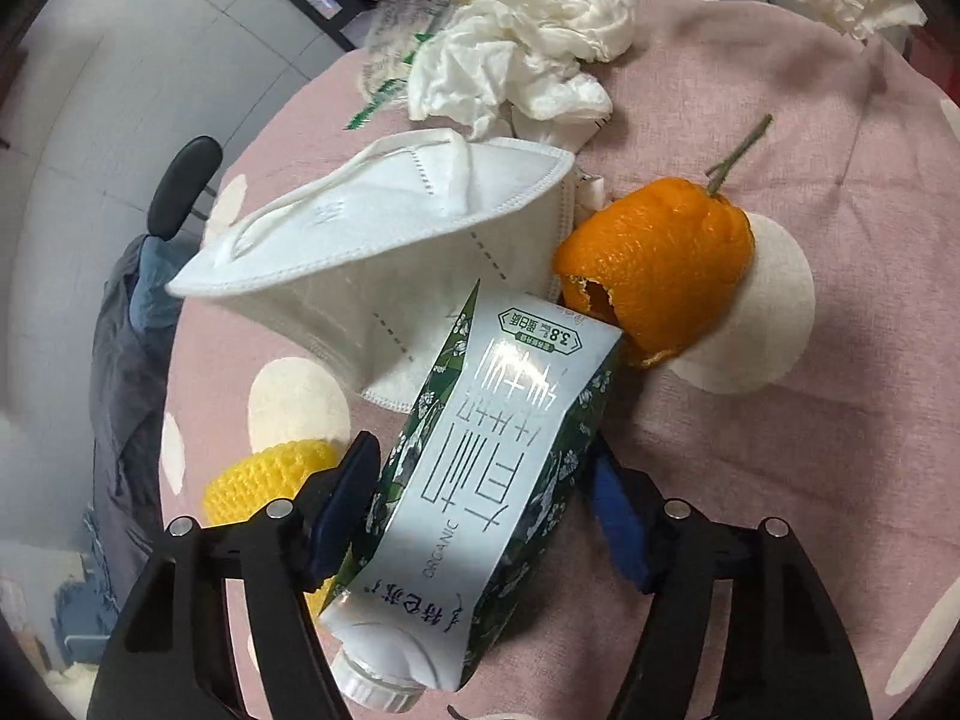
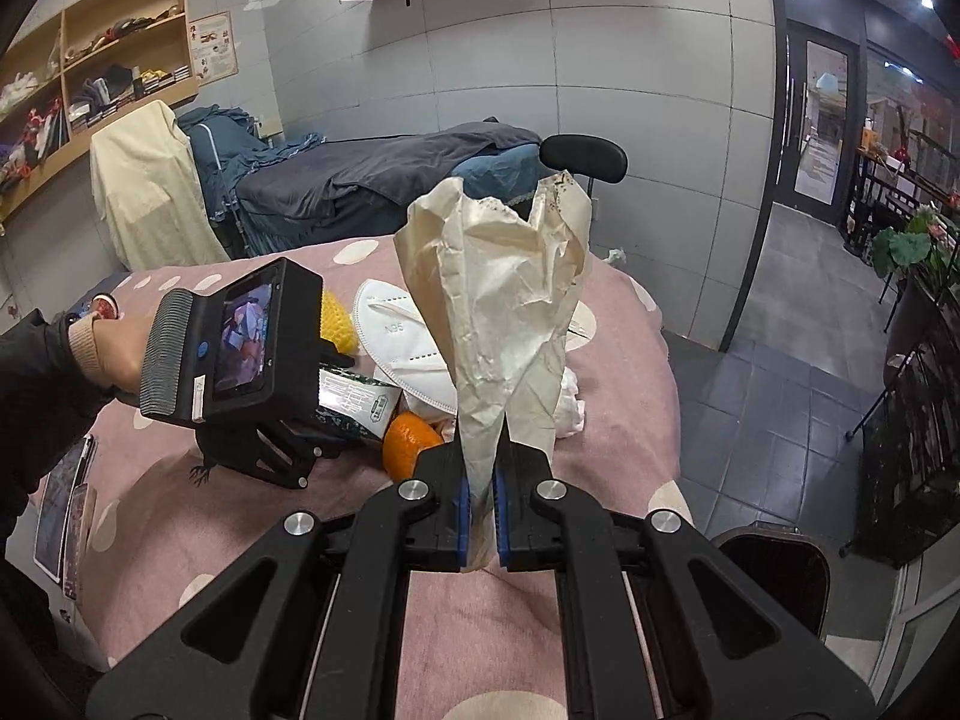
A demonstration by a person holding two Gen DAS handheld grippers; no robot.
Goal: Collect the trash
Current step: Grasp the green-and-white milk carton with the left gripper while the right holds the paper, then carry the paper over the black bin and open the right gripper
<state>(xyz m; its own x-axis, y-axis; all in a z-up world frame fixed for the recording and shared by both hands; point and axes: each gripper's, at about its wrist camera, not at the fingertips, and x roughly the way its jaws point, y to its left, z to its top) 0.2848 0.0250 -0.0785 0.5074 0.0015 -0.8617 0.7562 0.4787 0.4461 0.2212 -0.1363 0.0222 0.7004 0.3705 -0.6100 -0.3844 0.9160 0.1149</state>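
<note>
A green-and-white milk carton (image 1: 480, 480) lies tilted on the pink dotted tablecloth (image 1: 780, 420), cap end toward the camera. My left gripper (image 1: 480, 456) straddles it, and both blue pads (image 1: 345, 504) meet its sides. Just beyond lie a white N95 mask (image 1: 390, 228), an orange peel (image 1: 660, 264) and crumpled white tissue (image 1: 516, 66). In the right wrist view my right gripper (image 2: 480, 468) is shut on a crumpled cream paper wrapper (image 2: 504, 300) that stands up above the table. The left gripper's body (image 2: 240, 348) is over the carton (image 2: 354, 402).
A yellow knitted item (image 1: 264, 480) sits left of the carton, and clear plastic wrapping (image 1: 402, 30) lies at the far edge. A dark bin (image 2: 774, 570) stands on the floor to the right of the table. Flat cards or phones (image 2: 60, 510) lie at the table's left edge.
</note>
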